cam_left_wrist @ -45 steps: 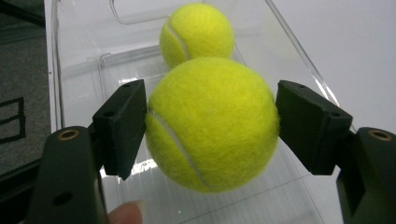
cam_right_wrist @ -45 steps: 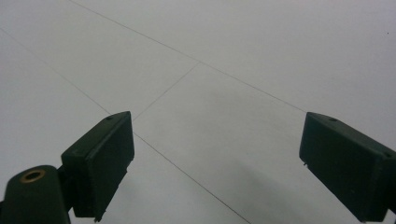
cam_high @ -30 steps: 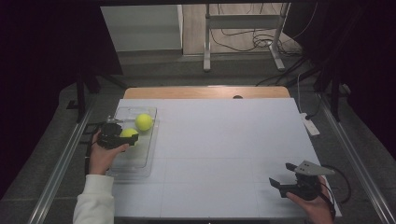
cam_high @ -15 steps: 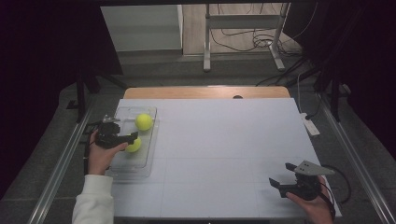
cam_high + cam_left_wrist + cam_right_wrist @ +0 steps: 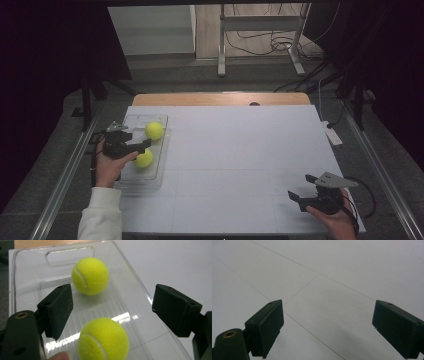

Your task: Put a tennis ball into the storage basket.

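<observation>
Left gripper, jaws just opened around the near tennis ball in the clear tray, should lift straight up without nudging it; right gripper idles open.

Found no readable text, label, brand, number or sign anywhere. Saw only plain curved seams on both tennis balls, no lettering. Spotted nothing printed on the clear tray or the white bench.

Two yellow tennis balls in my clear plastic tray, apart. Near ball rests between my open jaws, untouched; far ball sits toward the handle end.
</observation>
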Demonstrator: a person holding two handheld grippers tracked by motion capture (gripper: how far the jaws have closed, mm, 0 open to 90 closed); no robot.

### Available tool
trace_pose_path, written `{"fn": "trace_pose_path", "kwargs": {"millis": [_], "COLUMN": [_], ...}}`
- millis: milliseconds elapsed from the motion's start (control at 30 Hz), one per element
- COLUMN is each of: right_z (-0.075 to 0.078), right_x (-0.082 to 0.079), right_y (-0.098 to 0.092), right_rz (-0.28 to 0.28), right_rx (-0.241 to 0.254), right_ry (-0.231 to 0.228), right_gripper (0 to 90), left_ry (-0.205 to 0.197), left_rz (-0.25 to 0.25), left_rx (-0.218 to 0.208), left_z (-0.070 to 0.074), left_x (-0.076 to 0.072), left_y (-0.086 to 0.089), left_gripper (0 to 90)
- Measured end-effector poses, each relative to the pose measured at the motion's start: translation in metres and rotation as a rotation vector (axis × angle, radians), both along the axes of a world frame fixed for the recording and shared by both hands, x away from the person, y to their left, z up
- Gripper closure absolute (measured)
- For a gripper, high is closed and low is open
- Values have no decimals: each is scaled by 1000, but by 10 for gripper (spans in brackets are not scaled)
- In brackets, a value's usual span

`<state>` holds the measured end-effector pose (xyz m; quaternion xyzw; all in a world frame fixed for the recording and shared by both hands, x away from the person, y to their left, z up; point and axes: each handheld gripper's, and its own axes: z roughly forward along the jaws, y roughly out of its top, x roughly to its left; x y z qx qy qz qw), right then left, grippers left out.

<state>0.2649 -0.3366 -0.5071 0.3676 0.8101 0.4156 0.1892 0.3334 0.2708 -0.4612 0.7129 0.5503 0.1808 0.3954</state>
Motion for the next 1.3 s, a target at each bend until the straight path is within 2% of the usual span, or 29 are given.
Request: {"fn": "trace_pose_path", "kwargs": {"millis": [133, 267, 400, 633, 1000, 1300], "right_z": [0, -1, -1, -1, -1, 0], "right_x": [1, 2, 2, 4, 5, 5], "right_y": [-1, -1, -1, 0, 2, 2], "right_rz": [0, -2, 2, 10, 20, 20], "right_rx": [1, 5, 7, 20, 30, 29], "right_ry": [1, 2, 5, 5, 6, 5], "right_gripper": [106, 106, 106, 106, 107, 107], "left_ry": [-35, -45, -58, -62, -67, -97], "left_rz": [-24, -40, -71, -112, -163, -197], "left_rx": [-67, -78, -114, -129, -74, -64], "left_z": [3, 4, 6, 7, 6, -1], "left_x": [-3, -4, -7, -17, -30, -46], "left_y": [0, -2, -6, -17, -39, -47], "left_gripper": [184, 181, 179, 177, 165, 149]}}
